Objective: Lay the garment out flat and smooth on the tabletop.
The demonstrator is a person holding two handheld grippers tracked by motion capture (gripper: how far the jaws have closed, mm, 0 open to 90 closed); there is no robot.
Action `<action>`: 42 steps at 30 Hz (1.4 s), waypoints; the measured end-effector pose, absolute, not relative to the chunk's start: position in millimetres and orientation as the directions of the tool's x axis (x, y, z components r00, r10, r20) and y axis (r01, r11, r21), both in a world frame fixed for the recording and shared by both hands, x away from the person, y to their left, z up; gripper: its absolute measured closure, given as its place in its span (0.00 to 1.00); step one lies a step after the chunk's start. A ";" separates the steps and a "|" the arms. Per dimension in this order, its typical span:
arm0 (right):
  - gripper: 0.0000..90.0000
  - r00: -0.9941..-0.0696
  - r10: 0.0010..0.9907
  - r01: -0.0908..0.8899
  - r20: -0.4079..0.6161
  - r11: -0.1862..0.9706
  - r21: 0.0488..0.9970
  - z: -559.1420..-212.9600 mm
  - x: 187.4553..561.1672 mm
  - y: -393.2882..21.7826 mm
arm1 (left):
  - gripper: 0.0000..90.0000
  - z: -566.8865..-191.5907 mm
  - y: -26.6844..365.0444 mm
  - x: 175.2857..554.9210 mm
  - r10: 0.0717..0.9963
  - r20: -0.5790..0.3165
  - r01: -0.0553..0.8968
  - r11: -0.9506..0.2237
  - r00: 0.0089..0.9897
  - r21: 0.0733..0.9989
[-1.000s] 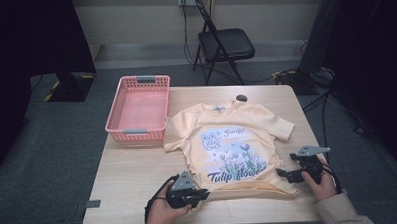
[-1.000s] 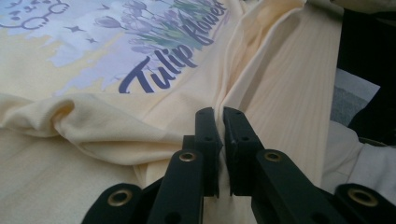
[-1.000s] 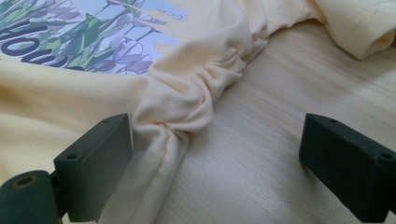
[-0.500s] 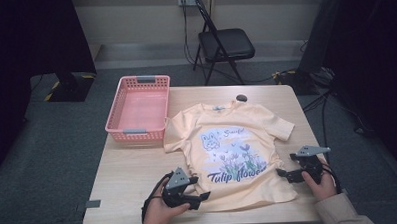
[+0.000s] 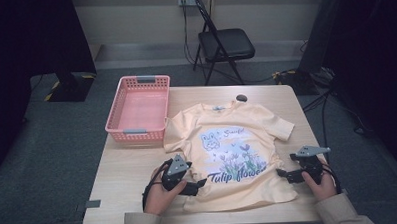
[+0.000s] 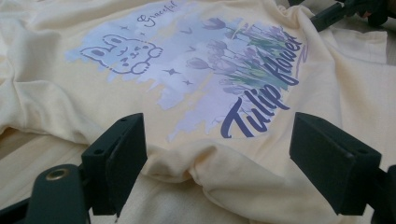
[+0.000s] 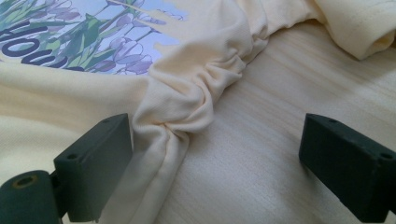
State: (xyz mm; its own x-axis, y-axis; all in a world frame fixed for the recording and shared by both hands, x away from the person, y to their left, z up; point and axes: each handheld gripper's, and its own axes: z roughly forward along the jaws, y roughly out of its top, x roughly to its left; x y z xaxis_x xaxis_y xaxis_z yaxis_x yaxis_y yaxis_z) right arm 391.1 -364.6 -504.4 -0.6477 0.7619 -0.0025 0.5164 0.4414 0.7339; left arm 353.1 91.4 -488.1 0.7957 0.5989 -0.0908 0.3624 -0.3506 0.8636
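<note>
High view: pale yellow t-shirt (image 5: pixel 233 156) lies print-up on the tabletop (image 5: pixel 134 179), collar away from the person. Left gripper (image 5: pixel 198 184) sits at the shirt's lower left edge, right gripper (image 5: pixel 284 175) at its lower right edge, a hand behind each. Pink basket (image 5: pixel 139 109) just beside the shirt's left sleeve, empty. Small dark object (image 5: pixel 241 97) just beyond the collar; can't tell what it is. Folding chair (image 5: pixel 224 43) well beyond the shirt, off the tabletop.

Left gripper view: fingers (image 6: pixel 116 161) spread wide, nothing held. A raised fold of the shirt's side edge lies between them, the "Tulip flower" print just past it.

Right gripper view: fingers (image 7: pixel 95 163) also wide, empty. The left one touches a bunched ridge of the shirt's side seam; the other stands over bare wood.

Judgement: likely a two-sided pinch of the shirt's edges, to fold or lift it. To do it well, slide each lower finger under the edge, get the whole bunched ridge inside before closing, and close both sides together so the cloth doesn't skew. Basket is close enough to catch the left sleeve; nothing blocks the grippers.
</note>
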 end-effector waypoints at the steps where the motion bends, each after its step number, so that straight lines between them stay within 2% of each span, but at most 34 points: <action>1: 0.09 -0.647 0.762 0.516 -0.003 0.441 0.734 -504.5 390.9 -364.6 | 0.20 -488.3 91.9 353.7 0.599 -0.092 0.362 -0.347 0.795 0.865; 24: 0.09 -0.644 0.765 0.519 -0.001 0.438 0.734 -504.4 388.8 -364.4 | 0.19 -488.5 111.8 355.6 0.600 -0.078 0.350 -0.352 0.796 0.868; 42: 0.09 -0.653 0.757 0.515 0.001 0.442 0.734 -504.4 392.0 -363.3 | 0.19 -491.5 141.4 349.2 0.651 -0.076 0.372 -0.331 0.756 0.867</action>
